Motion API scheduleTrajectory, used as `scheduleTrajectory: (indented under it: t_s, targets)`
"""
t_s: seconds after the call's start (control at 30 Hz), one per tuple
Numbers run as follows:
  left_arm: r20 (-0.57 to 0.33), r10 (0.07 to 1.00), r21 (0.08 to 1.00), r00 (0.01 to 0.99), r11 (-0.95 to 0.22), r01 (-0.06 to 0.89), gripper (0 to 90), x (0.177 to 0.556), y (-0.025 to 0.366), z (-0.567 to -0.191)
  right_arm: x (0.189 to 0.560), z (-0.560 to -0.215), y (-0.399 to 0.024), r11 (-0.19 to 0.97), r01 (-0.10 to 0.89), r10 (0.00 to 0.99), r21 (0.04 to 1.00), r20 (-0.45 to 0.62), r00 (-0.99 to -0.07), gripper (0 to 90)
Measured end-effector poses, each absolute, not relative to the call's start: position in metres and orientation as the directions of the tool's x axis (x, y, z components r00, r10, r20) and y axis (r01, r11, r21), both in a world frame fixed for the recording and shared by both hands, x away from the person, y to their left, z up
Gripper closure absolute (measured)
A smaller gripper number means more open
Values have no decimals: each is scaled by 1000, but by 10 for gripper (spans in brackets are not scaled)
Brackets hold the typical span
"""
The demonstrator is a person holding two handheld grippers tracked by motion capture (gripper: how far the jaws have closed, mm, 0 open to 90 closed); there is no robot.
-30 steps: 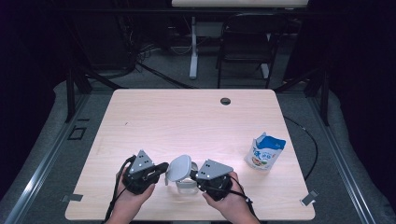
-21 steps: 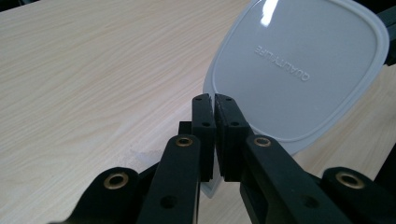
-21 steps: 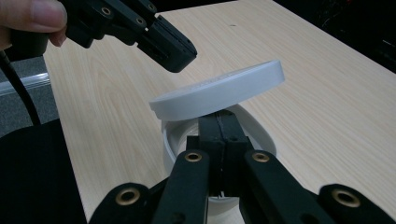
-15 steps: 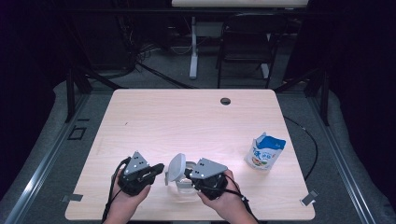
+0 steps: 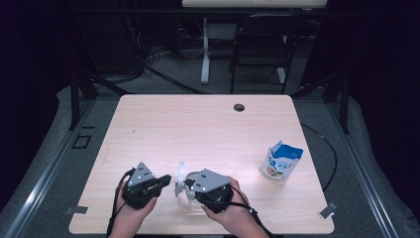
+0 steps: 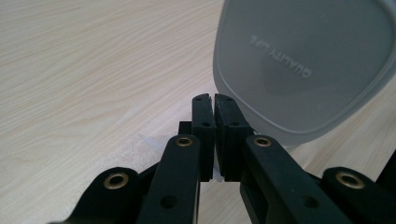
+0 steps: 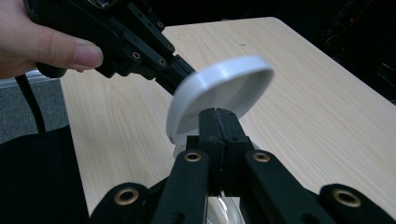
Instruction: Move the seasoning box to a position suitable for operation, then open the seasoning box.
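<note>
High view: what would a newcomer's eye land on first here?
The two hand-held grippers at the near edge: the left gripper and right gripper tilt up a translucent white lid between them over a clear container. A blue-and-white pouch stands alone at the right.

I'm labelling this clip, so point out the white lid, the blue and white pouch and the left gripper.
white lid (image 7: pixel 219 88), right gripper view, its rim.
blue and white pouch (image 5: pixel 281 161), high view, its front face.
left gripper (image 5: pixel 167 179), high view, its jaw tips.

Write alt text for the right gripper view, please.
A white plastic lid stands tilted above the wooden table, its edge pinched by the left gripper held in a hand. The right gripper is shut in front.
</note>
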State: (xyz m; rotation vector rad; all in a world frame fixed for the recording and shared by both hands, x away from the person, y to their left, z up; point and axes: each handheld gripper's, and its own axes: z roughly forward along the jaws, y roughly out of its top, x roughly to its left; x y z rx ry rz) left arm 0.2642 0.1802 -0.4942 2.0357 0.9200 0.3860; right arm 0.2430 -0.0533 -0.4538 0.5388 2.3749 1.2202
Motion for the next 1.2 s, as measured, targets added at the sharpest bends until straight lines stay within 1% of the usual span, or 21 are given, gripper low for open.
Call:
scheduleTrajectory:
  t_s: [0.4, 0.53, 0.63, 0.9, 1.03, 1.13, 1.2]
  targets:
    - [-68, 739, 795, 671, -366, 483, 871, 263, 186, -500, 244, -460, -57, 549, 162, 518, 820, -181, -836, 888]
    - [-64, 743, 797, 666, -364, 483, 859, 264, 190, -498, 246, -462, -64, 531, 180, 537, 828, -164, -828, 871]
    - [-67, 749, 797, 659, -357, 487, 851, 265, 192, -498, 248, -463, -70, 517, 189, 549, 835, -154, -821, 842]
    - [-63, 748, 795, 661, -362, 486, 805, 267, 192, -498, 243, -465, -82, 492, 192, 580, 849, -155, -800, 680]
    - [-64, 758, 809, 650, -342, 478, 695, 266, 194, -500, 239, -468, -91, 466, 202, 611, 861, -148, -777, 571]
    - [-70, 761, 810, 645, -334, 482, 639, 267, 195, -500, 238, -472, -100, 451, 220, 631, 865, -135, -764, 529]
    - [-69, 761, 811, 645, -334, 481, 626, 267, 196, -502, 238, -474, -106, 440, 233, 645, 867, -125, -754, 506]
